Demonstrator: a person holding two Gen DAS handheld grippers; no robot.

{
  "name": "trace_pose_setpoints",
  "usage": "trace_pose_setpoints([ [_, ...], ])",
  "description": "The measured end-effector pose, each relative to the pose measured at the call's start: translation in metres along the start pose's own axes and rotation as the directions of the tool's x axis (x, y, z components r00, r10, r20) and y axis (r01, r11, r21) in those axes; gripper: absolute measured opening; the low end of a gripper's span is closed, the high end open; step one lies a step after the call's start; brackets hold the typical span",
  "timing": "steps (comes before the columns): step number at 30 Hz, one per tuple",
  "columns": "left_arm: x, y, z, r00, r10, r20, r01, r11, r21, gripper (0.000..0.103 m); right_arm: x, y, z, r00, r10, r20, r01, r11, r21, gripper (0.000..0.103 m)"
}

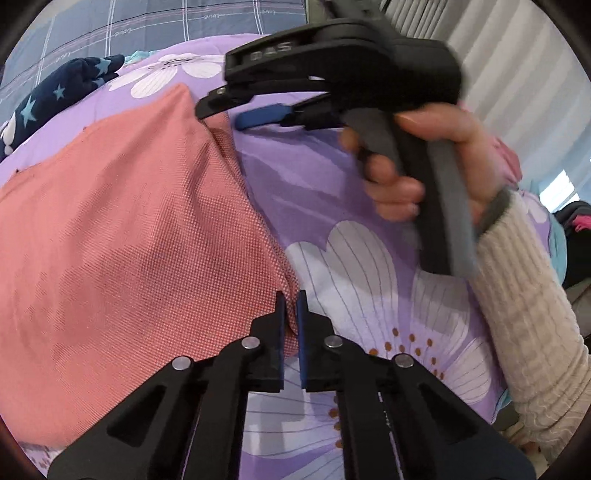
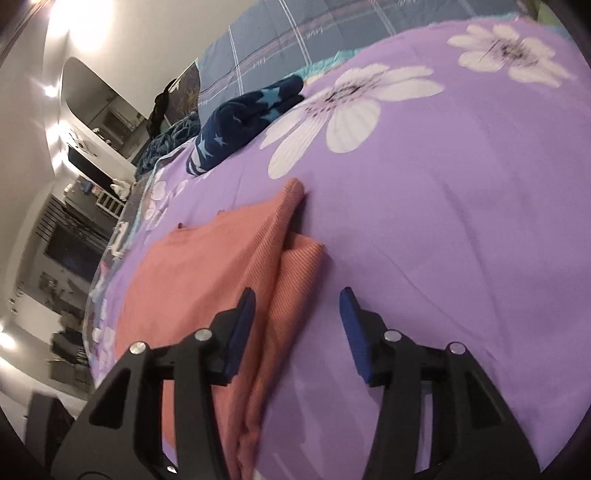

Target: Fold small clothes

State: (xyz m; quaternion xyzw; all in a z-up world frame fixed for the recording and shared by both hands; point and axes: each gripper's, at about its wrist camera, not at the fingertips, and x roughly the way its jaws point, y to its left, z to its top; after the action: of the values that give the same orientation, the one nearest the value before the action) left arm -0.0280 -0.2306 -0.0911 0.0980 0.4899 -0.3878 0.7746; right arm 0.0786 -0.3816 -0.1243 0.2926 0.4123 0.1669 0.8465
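Observation:
A salmon-pink garment point(image 1: 122, 229) lies spread on the purple flowered bedspread point(image 1: 369, 280). My left gripper point(image 1: 290, 306) is shut on the garment's near right edge, with a pinch of pink cloth between its blue pads. My right gripper point(image 1: 236, 114), held in a hand, hovers open at the garment's far right corner. In the right wrist view the garment point(image 2: 207, 280) has a folded strip along its right side, and my right gripper point(image 2: 297, 306) is open, its fingers either side of that strip's edge.
A dark navy garment with light blue stars point(image 1: 62, 99) lies bunched at the far edge of the bedspread; it also shows in the right wrist view point(image 2: 240, 122). A blue checked sheet point(image 2: 332, 33) lies beyond. Furniture point(image 2: 77, 236) stands left of the bed.

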Motion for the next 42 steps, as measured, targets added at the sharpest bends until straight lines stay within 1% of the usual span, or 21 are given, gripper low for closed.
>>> trace_pose_setpoints([
  [2, 0.000, -0.004, -0.002, 1.000, -0.001, 0.012, 0.001, 1.000, 0.014, 0.004, 0.008, -0.009, 0.008, 0.998, 0.065, 0.019, -0.066, 0.997, 0.050, 0.006],
  [4, 0.001, -0.007, -0.003, 1.000, -0.001, 0.019, 0.001, 1.000, 0.028, 0.004, 0.008, -0.016, 0.013, 0.991, 0.123, 0.057, -0.128, 0.986, 0.106, 0.005],
  [7, 0.002, -0.012, -0.003, 1.000, -0.026, 0.014, 0.025, 0.998, 0.057, 0.004, -0.007, -0.009, 0.012, 0.979, 0.153, 0.137, -0.162, 0.985, 0.055, 0.004],
  [8, 0.004, -0.015, -0.003, 1.000, -0.022, 0.009, 0.021, 0.997, 0.076, 0.004, -0.010, -0.007, 0.012, 0.979, 0.143, 0.147, -0.150, 0.988, 0.039, 0.003],
  [10, 0.009, -0.023, -0.006, 1.000, 0.013, 0.007, -0.013, 0.992, 0.129, 0.004, 0.000, -0.009, 0.009, 0.990, 0.065, 0.126, -0.068, 0.998, 0.018, 0.003],
  [12, 0.011, -0.029, -0.009, 1.000, 0.023, 0.008, -0.024, 0.987, 0.157, 0.004, 0.014, -0.021, 0.004, 0.995, 0.032, 0.097, -0.036, 0.998, 0.045, 0.003],
  [15, 0.010, -0.029, -0.010, 1.000, 0.014, 0.006, -0.015, 0.985, 0.171, 0.004, 0.014, -0.030, 0.005, 0.991, 0.091, 0.097, -0.099, 0.991, 0.087, 0.003],
  [17, 0.010, -0.026, -0.009, 1.000, 0.001, 0.001, -0.001, 0.986, 0.168, 0.004, 0.009, -0.026, 0.005, 0.989, 0.092, 0.112, -0.100, 0.992, 0.071, 0.005],
  [19, 0.011, -0.021, -0.007, 1.000, -0.012, 0.001, 0.012, 0.987, 0.158, 0.004, 0.000, -0.025, 0.002, 0.984, 0.105, 0.146, -0.117, 0.990, 0.077, 0.010],
  [22, 0.012, -0.016, -0.006, 1.000, -0.028, 0.004, 0.027, 0.987, 0.156, 0.004, -0.021, -0.014, 0.002, 0.955, 0.209, 0.210, -0.220, 0.975, 0.032, 0.010],
  [23, 0.014, -0.013, -0.003, 0.999, -0.034, 0.003, 0.033, 0.987, 0.155, 0.004, -0.028, -0.006, 0.001, 0.945, 0.243, 0.218, -0.246, 0.969, -0.016, 0.010],
  [24, 0.014, -0.011, -0.003, 0.999, -0.042, 0.000, 0.041, 0.987, 0.152, 0.004, -0.029, -0.001, 0.002, 0.945, 0.249, 0.210, -0.245, 0.969, -0.044, 0.010],
  [25, 0.015, -0.010, -0.002, 0.999, -0.048, -0.002, 0.048, 0.987, 0.150, 0.004, -0.026, 0.005, 0.002, 0.952, 0.237, 0.192, -0.227, 0.971, -0.077, 0.010],
  [26, 0.015, -0.009, -0.003, 0.999, -0.054, -0.004, 0.054, 0.988, 0.147, 0.004, -0.018, 0.010, 0.001, 0.967, 0.196, 0.164, -0.181, 0.978, -0.104, 0.010],
  [27, 0.016, -0.008, -0.002, 0.998, -0.062, -0.006, 0.062, 0.988, 0.143, 0.004, -0.005, 0.010, -0.001, 0.985, 0.113, 0.133, -0.098, 0.989, -0.114, 0.010],
  [28, 0.016, -0.007, -0.002, 0.998, -0.067, -0.006, 0.067, 0.988, 0.140, 0.004, 0.004, 0.008, -0.002, 0.992, 0.046, 0.117, -0.033, 0.994, -0.108, 0.009],
  [29, 0.016, -0.006, -0.002, 0.997, -0.072, -0.004, 0.072, 0.988, 0.138, 0.004, 0.017, 0.001, -0.002, 0.996, -0.011, 0.085, 0.019, 0.996, -0.086, 0.000],
  [32, 0.016, -0.005, -0.003, 0.997, -0.080, 0.009, 0.079, 0.988, 0.131, 0.004, 0.020, -0.011, 0.003, 0.996, 0.030, 0.090, -0.027, 0.999, -0.031, 0.000],
  [36, 0.010, 0.001, -0.006, 0.994, -0.108, 0.026, 0.106, 0.991, 0.077, 0.017, 0.027, -0.004, 0.003, 0.995, -0.018, 0.095, 0.025, 0.998, -0.065, 0.000],
  [38, 0.003, 0.004, -0.010, 0.993, -0.112, 0.037, 0.109, 0.992, 0.056, 0.021, 0.027, -0.004, 0.001, 0.995, -0.018, 0.097, 0.024, 0.998, -0.063, 0.000],
  [42, -0.032, 0.025, -0.025, 0.992, -0.049, 0.117, 0.043, 0.998, 0.052, 0.031, 0.024, -0.010, 0.002, 0.995, -0.020, 0.094, 0.025, 0.999, -0.049, 0.000],
])
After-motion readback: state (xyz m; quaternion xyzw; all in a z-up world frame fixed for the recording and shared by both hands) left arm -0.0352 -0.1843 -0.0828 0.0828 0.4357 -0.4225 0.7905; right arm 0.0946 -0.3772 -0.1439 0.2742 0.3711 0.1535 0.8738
